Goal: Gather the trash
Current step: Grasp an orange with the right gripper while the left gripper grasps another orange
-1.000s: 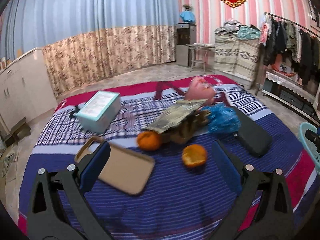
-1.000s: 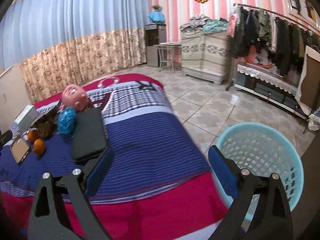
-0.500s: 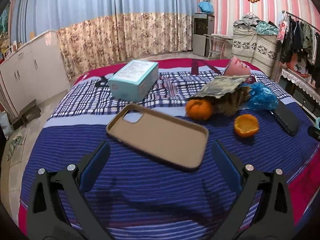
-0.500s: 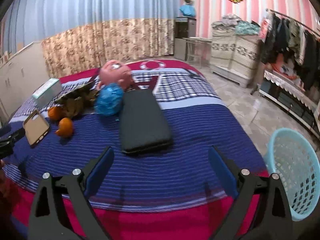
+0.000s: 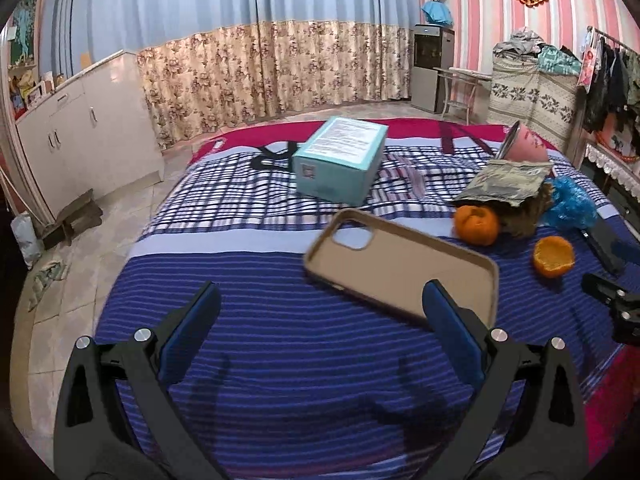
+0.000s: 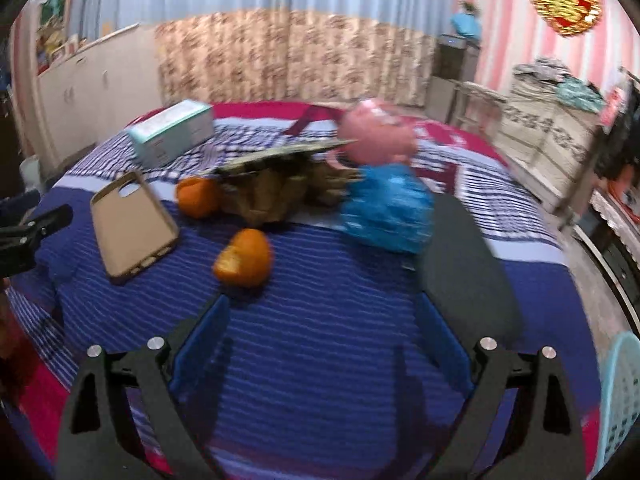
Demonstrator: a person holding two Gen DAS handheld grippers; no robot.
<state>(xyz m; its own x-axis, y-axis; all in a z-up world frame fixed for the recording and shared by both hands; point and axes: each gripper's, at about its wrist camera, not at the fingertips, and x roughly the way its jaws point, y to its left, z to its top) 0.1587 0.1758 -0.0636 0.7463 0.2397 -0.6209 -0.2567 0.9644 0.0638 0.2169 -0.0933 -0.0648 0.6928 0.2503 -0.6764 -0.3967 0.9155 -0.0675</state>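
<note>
a: showing the left gripper (image 5: 318, 302) above the striped bed (image 5: 280, 344), its blue pads spread wide and holding nothing; the right pad overlaps the near edge of a tan phone case (image 5: 404, 268) lying hollow side up

b: and the right gripper (image 6: 320, 320)?

a: likewise parted and empty, hovering over bare blanket; a hollow orange peel (image 6: 244, 258) sits just beyond its left fingertip, apart from it

b: where does the trash lie?

a: clustered mid-bed. a second orange piece (image 6: 198, 196) touches a crumpled brown wrapper (image 6: 276, 192), over which a flat foil packet (image 5: 504, 180) rests. a crinkled blue plastic bag (image 6: 386, 210) lies just right of the wrapper, with a pink cup-like object (image 6: 378, 136) behind it; this view is blurred, so finer detail cannot be told

b: other items?

a: a teal box (image 5: 340, 160) stands toward the far side, a flat black case (image 6: 464, 268) lies beside the blue bag, and a light-blue basket (image 6: 620, 400) shows at the lower right edge, off the bed
</note>
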